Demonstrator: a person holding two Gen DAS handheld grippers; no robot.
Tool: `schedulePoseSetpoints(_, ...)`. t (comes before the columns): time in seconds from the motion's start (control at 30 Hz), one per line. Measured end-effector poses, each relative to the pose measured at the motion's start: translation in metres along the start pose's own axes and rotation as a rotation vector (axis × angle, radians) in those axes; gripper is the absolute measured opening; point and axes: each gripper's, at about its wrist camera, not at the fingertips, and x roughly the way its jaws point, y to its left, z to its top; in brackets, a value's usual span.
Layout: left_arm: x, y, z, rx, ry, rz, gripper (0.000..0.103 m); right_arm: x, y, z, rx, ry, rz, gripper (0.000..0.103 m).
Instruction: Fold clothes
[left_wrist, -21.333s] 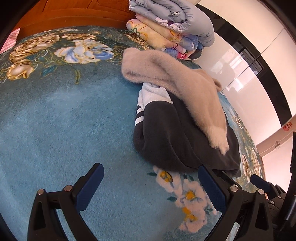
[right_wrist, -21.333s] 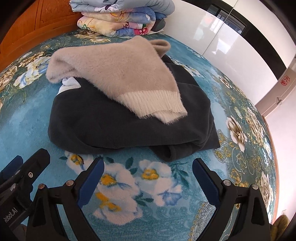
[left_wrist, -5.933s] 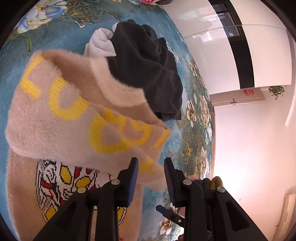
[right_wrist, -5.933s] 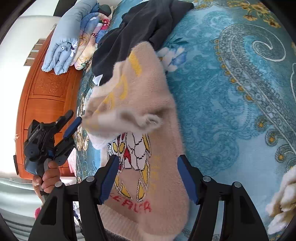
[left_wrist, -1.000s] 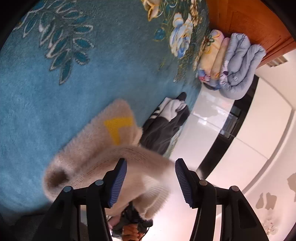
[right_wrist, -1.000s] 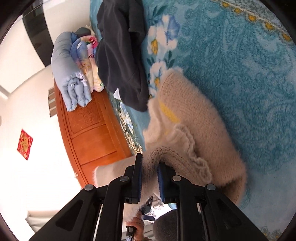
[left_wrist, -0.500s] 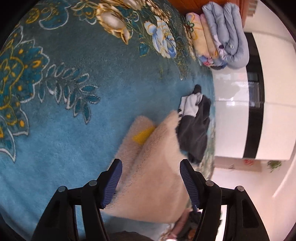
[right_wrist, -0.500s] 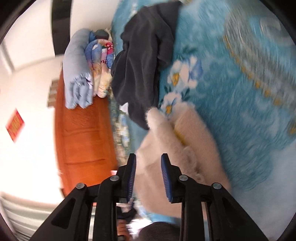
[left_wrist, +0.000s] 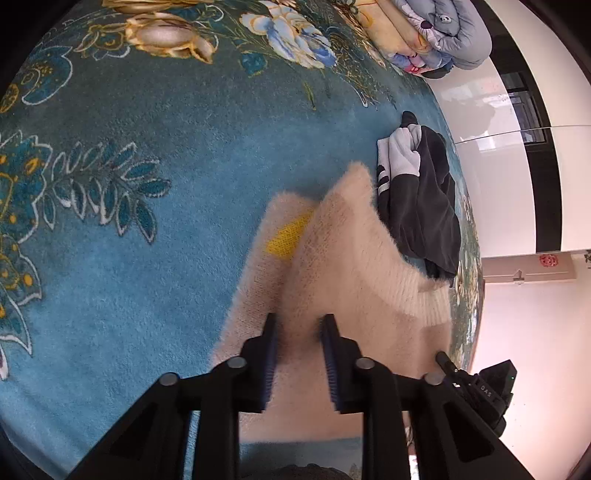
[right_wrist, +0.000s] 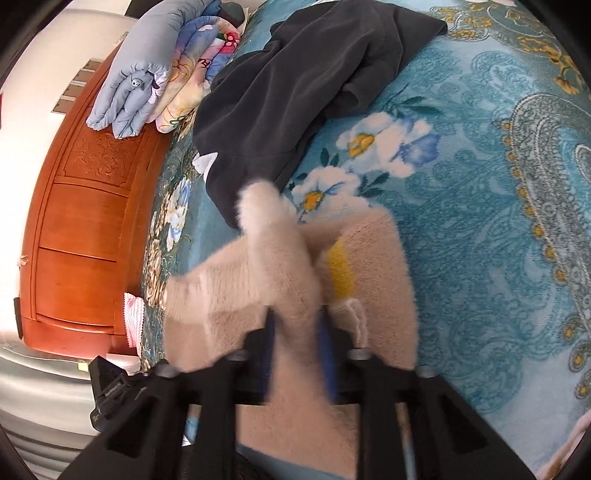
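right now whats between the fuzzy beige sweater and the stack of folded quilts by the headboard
The crumpled dark grey garment lies between the fuzzy beige sweater and the stack of folded quilts, clearest in the right wrist view.

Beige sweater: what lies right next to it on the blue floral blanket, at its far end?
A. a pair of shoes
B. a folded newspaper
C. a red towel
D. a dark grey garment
D: the left wrist view shows a dark grey garment with a white striped part crumpled just beyond the far end of the beige sweater, on the blanket.
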Motion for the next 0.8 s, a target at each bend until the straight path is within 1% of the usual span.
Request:
schedulePoseSetpoints(0.1, -0.017, -0.001, -0.004, 0.01, -0.058, -0.096, 0.015, -0.009, 0.002, -0.002, 0.001, -0.035, 0.034, 0.013)
schedulePoseSetpoints(0.2, -0.016, 0.008, -0.005, -0.003, -0.049, -0.06, 0.016, -0.017, -0.006, -0.004, 0.027, -0.062, 0.047, 0.013)
schedulePoseSetpoints(0.27, -0.006, 0.021, -0.006, -0.057, -0.016, -0.057, 0.016, -0.018, -0.011, -0.006, 0.036, -0.062, 0.048, 0.013)
schedulePoseSetpoints(0.33, -0.003, 0.031, -0.007, -0.099, -0.009, -0.089, 0.015, -0.019, -0.014, -0.006, 0.039, -0.06, 0.051, 0.013)
schedulePoseSetpoints(0.4, -0.007, 0.034, -0.008, -0.111, -0.013, -0.113, 0.017, -0.02, -0.017, -0.007, 0.041, -0.059, 0.053, 0.013)
schedulePoseSetpoints(0.43, -0.009, 0.033, -0.008, -0.1, -0.017, -0.116, 0.017, -0.02, -0.018, -0.008, 0.043, -0.058, 0.055, 0.015)
schedulePoseSetpoints(0.47, -0.011, 0.031, -0.007, -0.081, -0.021, -0.1, 0.021, -0.02, -0.019, -0.008, 0.044, -0.057, 0.056, 0.016)
schedulePoseSetpoints(0.53, -0.016, 0.028, -0.006, -0.045, -0.03, -0.067, 0.044, -0.021, -0.022, -0.009, 0.047, -0.055, 0.058, 0.018)
schedulePoseSetpoints(0.57, -0.018, 0.028, -0.005, -0.035, -0.041, -0.054, 0.066, -0.021, -0.023, -0.009, 0.048, -0.054, 0.06, 0.018)
schedulePoseSetpoints(0.6, -0.02, 0.03, -0.005, -0.031, -0.056, -0.063, 0.076, -0.022, -0.025, -0.009, 0.049, -0.054, 0.061, 0.028)
schedulePoseSetpoints(0.63, -0.021, 0.032, -0.005, -0.027, -0.071, -0.071, 0.078, -0.022, -0.026, -0.01, 0.051, -0.053, 0.062, 0.037)
schedulePoseSetpoints(0.67, -0.022, 0.034, -0.006, -0.03, -0.081, -0.083, 0.081, -0.023, -0.029, -0.011, 0.053, -0.057, 0.066, 0.054)
schedulePoseSetpoints(0.7, -0.022, 0.036, -0.006, -0.033, -0.091, -0.095, 0.085, -0.024, -0.034, -0.013, 0.055, -0.064, 0.072, 0.065)
schedulePoseSetpoints(0.73, -0.02, 0.038, -0.007, -0.043, -0.092, -0.096, 0.089, -0.024, -0.038, -0.015, 0.049, -0.06, 0.079, 0.072)
schedulePoseSetpoints(0.77, -0.018, 0.04, -0.008, -0.053, -0.093, -0.097, 0.097, -0.023, -0.041, -0.017, 0.037, -0.049, 0.082, 0.074)
schedulePoseSetpoints(0.8, -0.013, 0.043, -0.008, -0.078, -0.068, -0.104, 0.101, -0.021, -0.042, -0.019, 0.028, -0.044, 0.078, 0.074)
